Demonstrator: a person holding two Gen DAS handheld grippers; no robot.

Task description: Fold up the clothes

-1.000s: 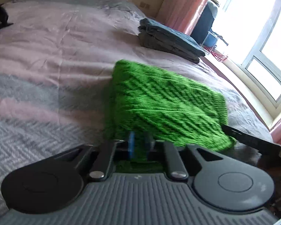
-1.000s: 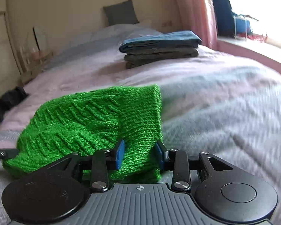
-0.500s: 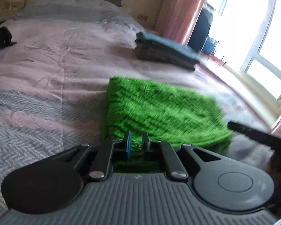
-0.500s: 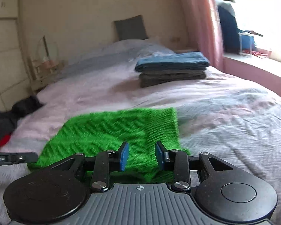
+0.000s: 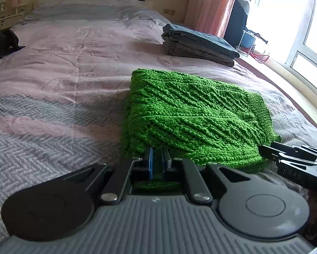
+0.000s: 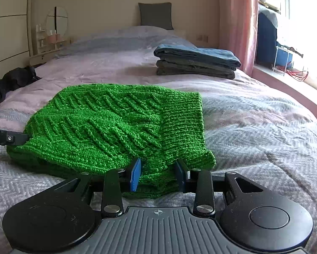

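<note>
Left gripper (image 5: 158,158) clenched on folded green sweater (image 5: 192,114) near edge; right gripper (image 6: 158,174) released around its hem, bed (image 6: 264,127) open beyond

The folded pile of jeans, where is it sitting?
The folded jeans sit on the bed, beyond the green sweater, toward the pink curtain.

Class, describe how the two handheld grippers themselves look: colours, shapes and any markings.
Both match. The left gripper and right gripper have a grey ribbed body, two round black discs at the sides, black link arms with silver pivot screws, and blue pads on the fingers. A small crosshair mark sits on the right one's ribbed body. No cables or sleeves show.
</note>
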